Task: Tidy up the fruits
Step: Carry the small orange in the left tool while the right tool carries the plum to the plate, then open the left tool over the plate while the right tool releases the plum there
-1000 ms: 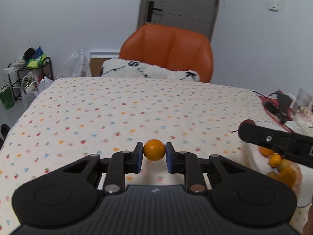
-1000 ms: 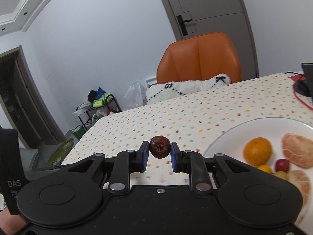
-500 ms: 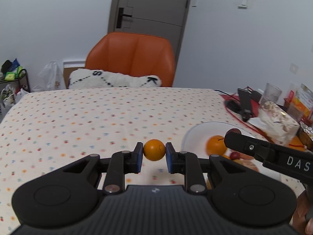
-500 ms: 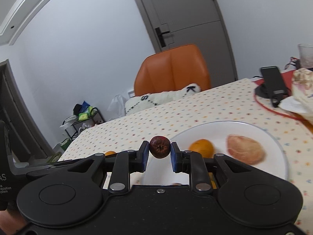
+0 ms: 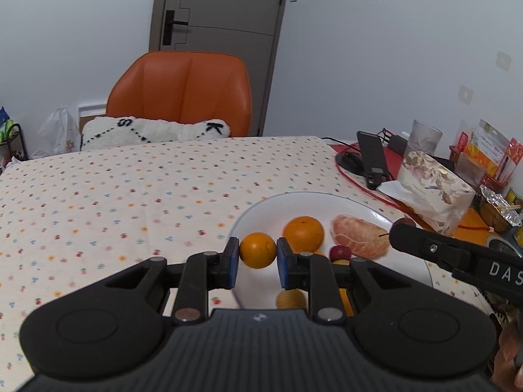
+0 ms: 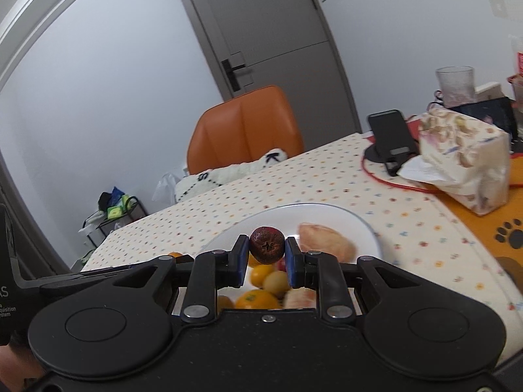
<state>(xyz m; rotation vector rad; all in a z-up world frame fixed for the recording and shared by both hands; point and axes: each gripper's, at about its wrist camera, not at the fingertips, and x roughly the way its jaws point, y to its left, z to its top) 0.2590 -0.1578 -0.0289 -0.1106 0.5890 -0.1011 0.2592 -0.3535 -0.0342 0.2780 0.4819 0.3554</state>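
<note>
We see a white plate [image 5: 261, 205] on the dotted tablecloth [image 5: 114, 196] holding an orange [image 5: 303, 233], a peeled citrus piece [image 5: 358, 240] and small fruits. Above it, the left gripper [image 5: 257, 251] clamps a small orange [image 5: 257, 250], and the right gripper [image 6: 267, 245] clamps a dark reddish fruit [image 6: 267, 244].

Fruit crowds the plate [image 5: 261, 209]; the tablecloth [image 5: 114, 196] lies open.

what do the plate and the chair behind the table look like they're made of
The plate looks like glazed white ceramic or possibly melamine: smooth, glossy, faintly mirroring the fruit. The chair looks upholstered in orange leather or faux leather: a soft sheen with stitched, padded panels. Neither can be told for sure.
</note>
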